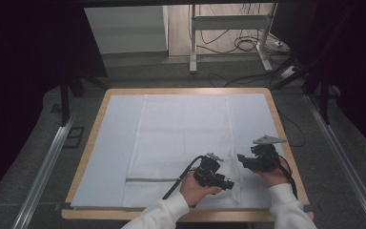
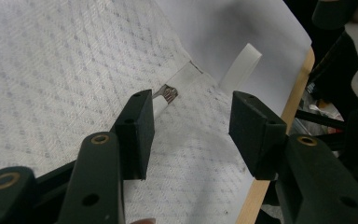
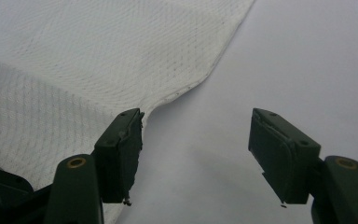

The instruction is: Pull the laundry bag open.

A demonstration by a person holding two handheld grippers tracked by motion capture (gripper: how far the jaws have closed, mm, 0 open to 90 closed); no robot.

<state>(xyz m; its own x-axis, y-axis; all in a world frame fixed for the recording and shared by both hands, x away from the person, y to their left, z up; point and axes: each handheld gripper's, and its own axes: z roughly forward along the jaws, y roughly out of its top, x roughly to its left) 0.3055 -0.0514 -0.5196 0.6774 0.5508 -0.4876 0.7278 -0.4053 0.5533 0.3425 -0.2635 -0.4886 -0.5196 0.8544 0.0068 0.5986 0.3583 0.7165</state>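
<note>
Item: white mesh-weave fabric bag (image 1: 181, 143), flat at the table centre, zipper strip (image 1: 150, 180) along its near edge, metal zipper pull (image 2: 169, 93) at the near right corner.

Handling: judged best to close squarely on the small pull and draw level along the strip.

Left gripper (image 1: 226, 183): jaws spread, over that corner.

Right gripper (image 1: 242, 160): jaws spread, beside the bag's right edge.

Support: pale sheet (image 1: 109, 152) on wooden-rimmed table (image 1: 88, 148).

No text, label, brand, number or sign can be read in any of the views. The white cloth (image 1: 181, 138) on the desk (image 1: 286, 138) carries only a woven pattern, and the black tongs are marked with nothing legible.
</note>
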